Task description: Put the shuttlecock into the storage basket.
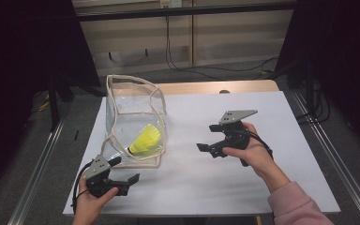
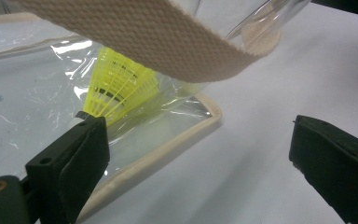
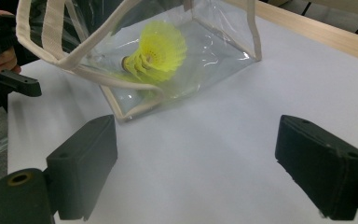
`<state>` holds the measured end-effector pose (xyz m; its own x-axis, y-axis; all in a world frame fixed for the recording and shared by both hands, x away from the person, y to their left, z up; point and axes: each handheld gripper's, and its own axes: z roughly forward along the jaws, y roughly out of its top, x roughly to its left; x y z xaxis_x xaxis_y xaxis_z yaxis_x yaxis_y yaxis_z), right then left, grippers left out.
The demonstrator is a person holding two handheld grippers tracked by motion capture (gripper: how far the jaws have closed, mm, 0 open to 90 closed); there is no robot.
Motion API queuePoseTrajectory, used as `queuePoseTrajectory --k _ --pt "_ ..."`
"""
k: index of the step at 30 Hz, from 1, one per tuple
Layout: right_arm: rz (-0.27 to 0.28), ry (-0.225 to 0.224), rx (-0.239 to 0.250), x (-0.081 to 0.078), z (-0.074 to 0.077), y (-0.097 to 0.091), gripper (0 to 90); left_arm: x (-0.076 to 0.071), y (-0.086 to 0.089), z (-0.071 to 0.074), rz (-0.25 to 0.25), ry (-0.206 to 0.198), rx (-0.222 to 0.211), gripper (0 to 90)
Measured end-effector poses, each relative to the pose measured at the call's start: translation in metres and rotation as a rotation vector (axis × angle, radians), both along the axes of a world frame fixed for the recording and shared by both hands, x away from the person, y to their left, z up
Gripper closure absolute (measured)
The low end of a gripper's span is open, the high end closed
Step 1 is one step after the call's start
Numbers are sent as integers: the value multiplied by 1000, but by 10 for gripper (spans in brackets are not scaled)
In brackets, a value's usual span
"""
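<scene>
The left claw is spread wide with nothing in it, low on the white surface just beside the clear bag. A yellow shuttlecock lies inside that bag. Further right, the right claw hangs agape and empty above the surface, apart from the bag.

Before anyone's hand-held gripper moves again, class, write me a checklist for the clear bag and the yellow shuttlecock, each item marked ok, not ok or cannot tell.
1. Yellow shuttlecock lies inside the clear bag: ok.
2. Bag rests on the white table, away from its edges: ok.
3. Left hand-held gripper has its jaws apart and grips nothing: ok.
4. Right hand-held gripper has its jaws apart and is empty: ok.
5. Beige strap hangs loose above the left gripper's jaws, free of them: ok.
6. Whether one left jaw touches the bag's side: cannot tell.
</scene>
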<state>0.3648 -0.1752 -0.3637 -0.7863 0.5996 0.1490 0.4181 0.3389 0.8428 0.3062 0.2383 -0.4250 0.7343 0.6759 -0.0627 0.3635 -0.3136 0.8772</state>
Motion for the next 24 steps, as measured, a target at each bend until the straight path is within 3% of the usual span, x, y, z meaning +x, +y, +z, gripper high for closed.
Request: queuePoseTrajectory --k 24 --pt "-35 -1 -1 -11 -19 -24 121 0 -1 0 -1 2 -6 50"
